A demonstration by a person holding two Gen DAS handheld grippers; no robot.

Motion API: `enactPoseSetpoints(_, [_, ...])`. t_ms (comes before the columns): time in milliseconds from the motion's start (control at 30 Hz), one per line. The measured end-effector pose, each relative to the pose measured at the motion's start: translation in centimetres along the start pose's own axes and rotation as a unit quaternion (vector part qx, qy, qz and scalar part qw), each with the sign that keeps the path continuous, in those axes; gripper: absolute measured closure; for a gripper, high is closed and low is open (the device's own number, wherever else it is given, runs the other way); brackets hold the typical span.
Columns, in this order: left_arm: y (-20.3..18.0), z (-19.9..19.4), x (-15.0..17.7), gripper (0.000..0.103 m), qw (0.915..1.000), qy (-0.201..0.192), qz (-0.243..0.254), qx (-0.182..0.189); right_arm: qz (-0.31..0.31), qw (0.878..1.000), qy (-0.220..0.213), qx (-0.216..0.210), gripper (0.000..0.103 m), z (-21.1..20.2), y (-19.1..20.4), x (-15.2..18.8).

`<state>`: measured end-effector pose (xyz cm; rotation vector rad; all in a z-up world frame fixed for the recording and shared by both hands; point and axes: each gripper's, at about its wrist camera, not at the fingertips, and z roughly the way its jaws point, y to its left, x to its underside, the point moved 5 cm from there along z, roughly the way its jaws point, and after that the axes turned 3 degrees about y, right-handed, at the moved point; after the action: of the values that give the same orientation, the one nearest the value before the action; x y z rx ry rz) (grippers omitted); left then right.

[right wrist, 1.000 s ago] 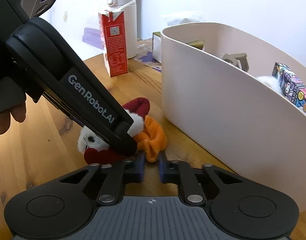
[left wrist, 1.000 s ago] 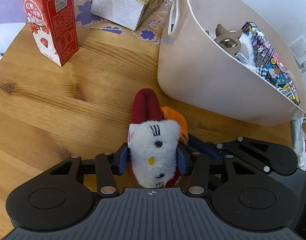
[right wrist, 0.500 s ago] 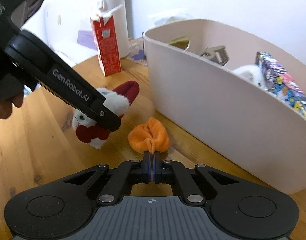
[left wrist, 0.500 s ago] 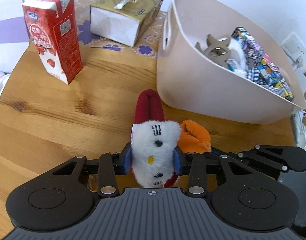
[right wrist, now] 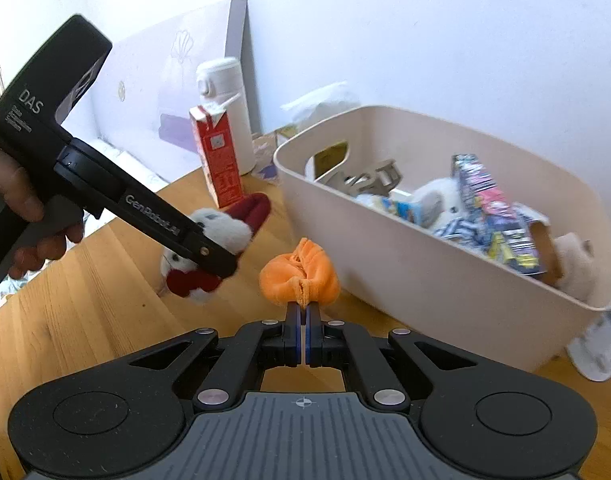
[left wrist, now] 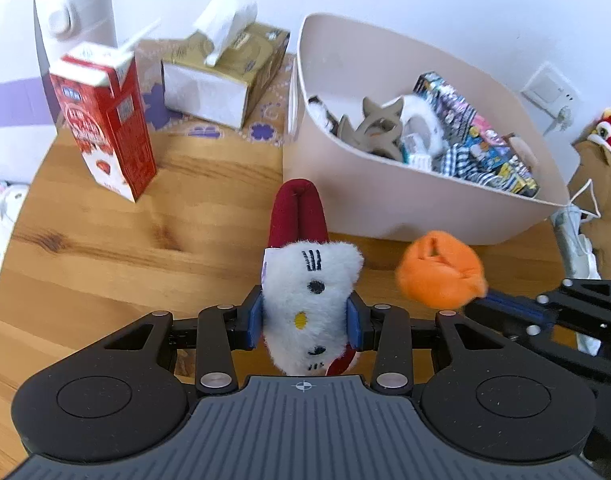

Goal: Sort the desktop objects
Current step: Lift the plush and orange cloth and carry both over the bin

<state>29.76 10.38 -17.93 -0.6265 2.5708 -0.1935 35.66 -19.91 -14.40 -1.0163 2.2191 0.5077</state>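
A white plush cat with dark red parts [left wrist: 305, 292] is clamped between the blue pads of my left gripper [left wrist: 304, 317] and hangs above the wooden table [left wrist: 105, 248]. In the right wrist view the same plush cat [right wrist: 221, 236] sits in the left gripper [right wrist: 215, 258], held by a hand. My right gripper [right wrist: 304, 314] is shut on the edge of an orange plush piece [right wrist: 301, 276], lifted off the table. From the left wrist view the orange piece [left wrist: 441, 274] hangs right of the cat, in front of the beige bin [left wrist: 385, 208].
The beige bin [right wrist: 405, 276] holds a colourful box, a grey star-shaped thing and soft toys. A red milk carton [left wrist: 105, 128], a tissue box [left wrist: 221, 80] and a white flask [left wrist: 77, 12] stand at the back left. A paper bag [left wrist: 601, 172] sits far right.
Both grippers rose with their toys off the table. The right gripper closed on the orange piece and drew it away to the right of the cat. More of the bin's inside shows.
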Motion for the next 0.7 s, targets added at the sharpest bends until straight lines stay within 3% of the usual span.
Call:
enactPoseSetpoints(367, [-1.3,-3.9,-1.3,0.062,0.9971,-0.049,0.058,-0.005,0.025,0.998,-0.042,0.049,0.101,-5.4,-3.3,-0.9])
enactPoseSetpoints(700, [-4.8,-5.9,-5.0,0.062,0.9899,-0.099,0.100,0.011,0.079,0.987,-0.097,0.099,0.101,-8.5,-7.8,-3.4])
